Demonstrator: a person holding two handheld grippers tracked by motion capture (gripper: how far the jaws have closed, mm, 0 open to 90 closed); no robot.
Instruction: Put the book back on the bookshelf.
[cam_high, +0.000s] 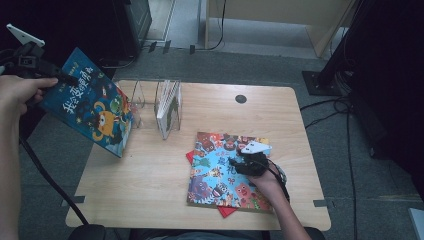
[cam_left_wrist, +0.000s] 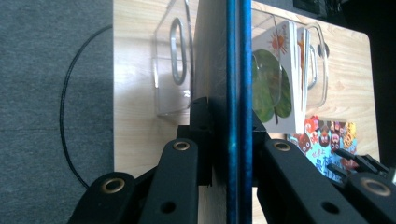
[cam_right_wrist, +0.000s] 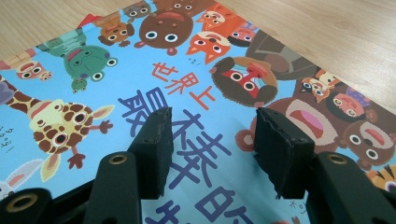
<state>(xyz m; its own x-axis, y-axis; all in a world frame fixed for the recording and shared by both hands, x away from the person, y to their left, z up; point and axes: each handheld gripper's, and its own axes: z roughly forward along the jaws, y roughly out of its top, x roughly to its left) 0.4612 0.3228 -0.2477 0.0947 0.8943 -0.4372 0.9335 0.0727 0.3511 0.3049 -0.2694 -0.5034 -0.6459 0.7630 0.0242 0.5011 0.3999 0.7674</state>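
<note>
- A blue picture book (cam_high: 90, 105) is held off the surface (cam_high: 150, 180) at the left, clamped at its upper corner by the left gripper (cam_high: 62, 79).
- In the left gripper view the book (cam_left_wrist: 236, 93) is seen edge-on, with a jaw pressed flat against each cover, so the left gripper (cam_left_wrist: 232, 135) is closed on it.
- The book is tilted, and its lower corner hangs just above the surface's left edge, beside a clear rack (cam_high: 167, 107).
- The rack stands at the back of the surface; a thin white book (cam_high: 167, 100) is kept upright in one of its slots, and the slot nearest the held book appears unfilled.
- A second picture book (cam_high: 227, 170), covered with cartoon animals, lies flat at the front right, on top of a red book (cam_high: 227, 211) whose corners stick out.
- The right gripper (cam_high: 239, 159) is held over this flat book, with the hand (cam_high: 267, 182) behind it.
- In the right gripper view the right gripper (cam_right_wrist: 212, 140) is seen with its jaws set moderately apart, nothing being gripped; the cover's printed characters (cam_right_wrist: 196, 140) lie between them.
</note>
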